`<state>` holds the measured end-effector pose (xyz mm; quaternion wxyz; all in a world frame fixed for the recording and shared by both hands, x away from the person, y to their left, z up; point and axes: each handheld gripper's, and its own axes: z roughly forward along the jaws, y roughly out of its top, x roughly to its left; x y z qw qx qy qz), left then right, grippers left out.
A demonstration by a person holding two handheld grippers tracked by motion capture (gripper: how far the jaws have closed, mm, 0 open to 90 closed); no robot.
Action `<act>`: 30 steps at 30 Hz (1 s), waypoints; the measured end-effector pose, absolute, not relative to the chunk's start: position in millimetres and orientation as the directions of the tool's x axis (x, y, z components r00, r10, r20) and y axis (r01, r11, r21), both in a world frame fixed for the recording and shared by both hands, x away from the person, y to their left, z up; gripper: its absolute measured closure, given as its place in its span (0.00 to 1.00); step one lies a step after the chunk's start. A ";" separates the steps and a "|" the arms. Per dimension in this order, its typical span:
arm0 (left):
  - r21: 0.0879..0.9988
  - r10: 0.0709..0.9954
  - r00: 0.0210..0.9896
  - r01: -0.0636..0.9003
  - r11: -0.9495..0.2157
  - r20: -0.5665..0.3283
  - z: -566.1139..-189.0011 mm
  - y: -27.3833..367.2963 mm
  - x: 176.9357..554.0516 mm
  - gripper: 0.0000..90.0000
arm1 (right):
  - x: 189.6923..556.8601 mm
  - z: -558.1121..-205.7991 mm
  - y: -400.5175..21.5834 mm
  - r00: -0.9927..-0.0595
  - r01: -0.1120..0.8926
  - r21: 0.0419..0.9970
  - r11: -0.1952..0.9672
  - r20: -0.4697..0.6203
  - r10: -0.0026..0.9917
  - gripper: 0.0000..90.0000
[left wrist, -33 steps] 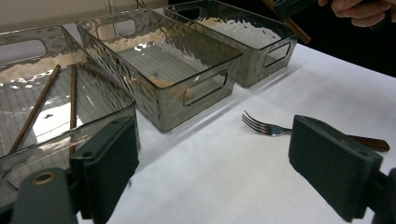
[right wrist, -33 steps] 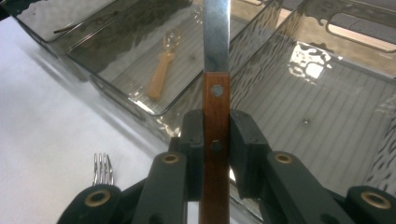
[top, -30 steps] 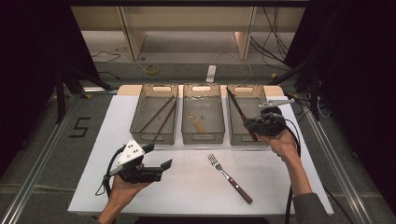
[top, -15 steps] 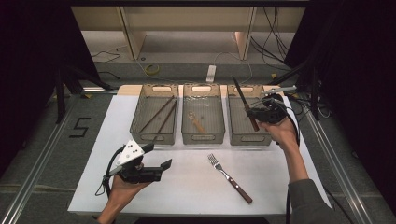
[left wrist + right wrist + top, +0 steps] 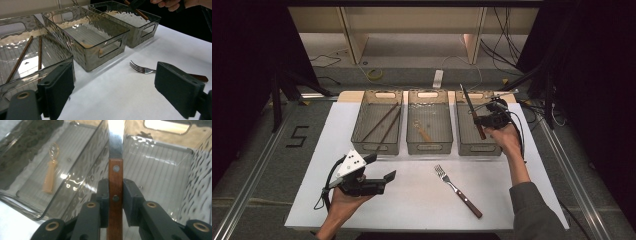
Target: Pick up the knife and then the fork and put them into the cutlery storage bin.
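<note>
right gripper (image 5: 488, 120): jaws clamped on the wooden handle of a table knife (image 5: 472, 110), held over the right bin (image 5: 477, 148)
knife grip: in the right gripper view the pads (image 5: 103, 195) press both sides of the riveted handle (image 5: 115, 195); blade runs up and away from the jaws
knife pose: in the high view it's tilted, blade tip toward the far left corner of the right bin, handle end lower and nearer the person; whether it touches the bin I can't tell
left gripper (image 5: 379, 169): jaws wide apart, nothing between them, held just above the white tabletop (image 5: 412, 200) near the front left
left gripper view: both black pads (image 5: 58, 85) frame bare table, fork and bin fronts beyond
fork (image 5: 458, 190): lying flat on the table in front of the middle bin (image 5: 429, 147), tines toward the bins, wooden handle toward the person
left bin (image 5: 377, 147): two dark chopsticks (image 5: 382, 122) lying inside, roughly parallel
middle bin contents: one small utensil with a pale wooden handle (image 5: 424, 133), type unclear
bins: three clear plastic bins side by side along the far edge of the table
</note>
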<state>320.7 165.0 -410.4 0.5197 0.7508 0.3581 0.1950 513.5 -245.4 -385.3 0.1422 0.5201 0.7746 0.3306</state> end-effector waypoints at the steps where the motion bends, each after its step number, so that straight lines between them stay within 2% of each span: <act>1: 0.920 0.742 0.666 0.336 -0.199 -0.083 -410.5 164.8 320.5 0.17 | 513.9 -386.9 -244.8 -0.413 0.719 0.653 0.237 0.128 0.902 0.85; 19: 0.917 0.739 0.669 0.341 -0.208 -0.081 -410.8 164.7 320.9 0.17 | 517.4 -403.0 -242.2 -0.376 0.772 0.600 0.211 0.163 0.912 0.83; 21: 0.917 0.739 0.669 0.340 -0.208 -0.080 -410.7 164.7 320.9 0.17 | 518.8 -404.9 -242.4 -0.375 0.785 0.587 0.198 0.195 0.907 0.63; 22: 0.918 0.740 0.668 0.339 -0.207 -0.080 -410.6 164.9 320.9 0.17 | 518.9 -404.7 -242.5 -0.368 0.787 0.587 0.188 0.204 0.907 0.58; 25: 0.918 0.741 0.667 0.340 -0.205 -0.081 -410.6 165.0 320.9 0.17 | 517.0 -400.4 -244.5 -0.381 0.774 0.611 0.168 0.238 0.893 0.56; 30: 0.918 0.740 0.668 0.338 -0.209 -0.078 -410.6 164.8 320.8 0.17 | 510.1 -392.7 -242.0 -0.429 0.747 0.630 0.215 0.209 0.879 0.49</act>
